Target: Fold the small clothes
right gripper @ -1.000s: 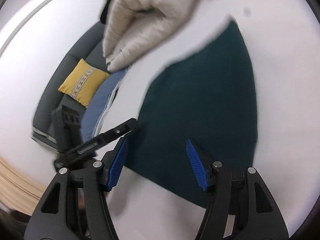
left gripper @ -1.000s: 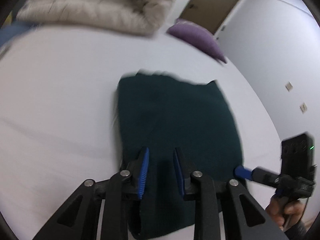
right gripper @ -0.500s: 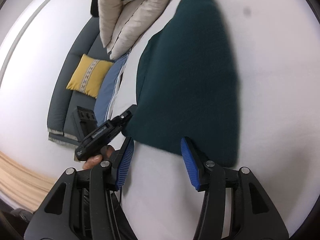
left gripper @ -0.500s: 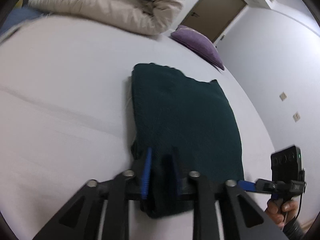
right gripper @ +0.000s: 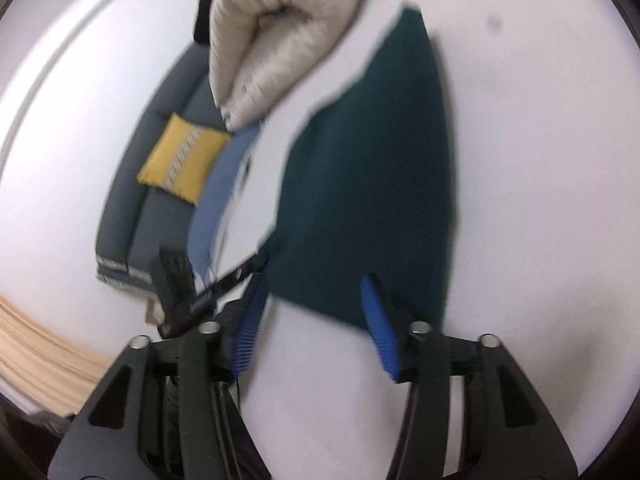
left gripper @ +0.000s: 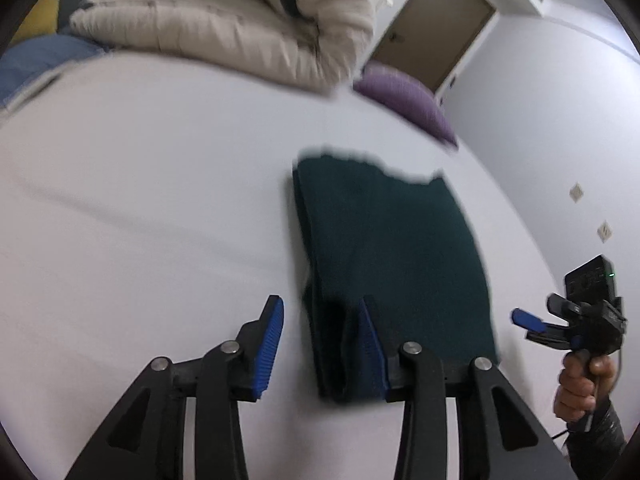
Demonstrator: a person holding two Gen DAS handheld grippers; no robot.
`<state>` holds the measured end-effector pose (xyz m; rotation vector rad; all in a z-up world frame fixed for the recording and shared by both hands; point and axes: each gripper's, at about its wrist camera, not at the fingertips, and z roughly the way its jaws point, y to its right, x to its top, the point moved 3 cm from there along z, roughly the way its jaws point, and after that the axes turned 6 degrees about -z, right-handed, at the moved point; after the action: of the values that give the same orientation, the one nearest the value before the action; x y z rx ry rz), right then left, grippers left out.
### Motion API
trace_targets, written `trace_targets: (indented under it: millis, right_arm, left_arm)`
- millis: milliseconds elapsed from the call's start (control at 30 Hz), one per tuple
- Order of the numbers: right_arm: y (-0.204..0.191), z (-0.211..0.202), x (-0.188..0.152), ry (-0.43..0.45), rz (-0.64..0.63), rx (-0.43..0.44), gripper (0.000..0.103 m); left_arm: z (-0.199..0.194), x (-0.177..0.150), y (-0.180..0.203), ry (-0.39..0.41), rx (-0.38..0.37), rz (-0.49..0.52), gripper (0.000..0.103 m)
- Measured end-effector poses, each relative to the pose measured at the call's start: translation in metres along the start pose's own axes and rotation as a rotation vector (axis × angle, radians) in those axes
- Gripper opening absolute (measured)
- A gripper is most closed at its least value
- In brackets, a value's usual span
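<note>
Dark teal folded knit garment (left gripper: 384, 256) lies flat on the white bed sheet (left gripper: 140, 208), roughly rectangular, layered edges stacked along its left side in the left wrist view. Far edge is uneven, with a notch. In the right wrist view the same garment (right gripper: 372, 184) spreads forward from the near edge, blurred.

Bed sheet: wide, pale, a shallow crease running across it left of the garment.

Rolled beige quilted duvet (left gripper: 240, 28) sits at the far end of the bed, well apart from the garment. Purple pillow (left gripper: 404, 100) lies just right of the duvet, before a brown door (left gripper: 436, 20). Blue pillow (left gripper: 36, 60) at far left. Right wrist view: grey sofa (right gripper: 132, 216) with a yellow cushion (right gripper: 180, 160) beyond the bed.

Left gripper (left gripper: 324, 340): jaws moderately apart, holding nothing. The right blue pad overlaps the garment's near left corner in the view; whether it touches the cloth cannot be told. The left pad is over bare sheet.

Right gripper (right gripper: 316, 320): jaws wide apart, nothing between them but sheet and the garment's near edge. It also shows in the left wrist view (left gripper: 532, 324), just right of the garment, gripped by a bare hand (left gripper: 584, 388).
</note>
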<state>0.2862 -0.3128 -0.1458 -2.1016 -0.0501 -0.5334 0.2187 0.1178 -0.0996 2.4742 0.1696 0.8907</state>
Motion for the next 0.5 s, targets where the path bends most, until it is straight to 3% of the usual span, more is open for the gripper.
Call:
trace_targets:
  millis: [167, 233, 400, 500]
  right_arm:
    - [0.008, 0.024, 0.058, -0.002, 0.007, -0.029, 0.058]
    - [0.016, 0.040, 0.078, -0.001, 0.041, -0.013, 0.058]
    - [0.041, 0.067, 0.115, 0.014, 0.111, -0.009, 0.056]
    - [0.058, 0.072, 0.149, 0.065, 0.147, -0.058, 0.059]
  left_arm:
    - [0.032, 0.048, 0.045, 0.025, 0.011, 0.127, 0.041]
    - [0.058, 0.062, 0.059, -0.009, 0.016, 0.153, 0.041]
    - [0.124, 0.076, 0.059, -0.107, 0.106, 0.173, 0.041]
    - [0.135, 0.073, 0.050, -0.097, 0.089, 0.162, 0.042]
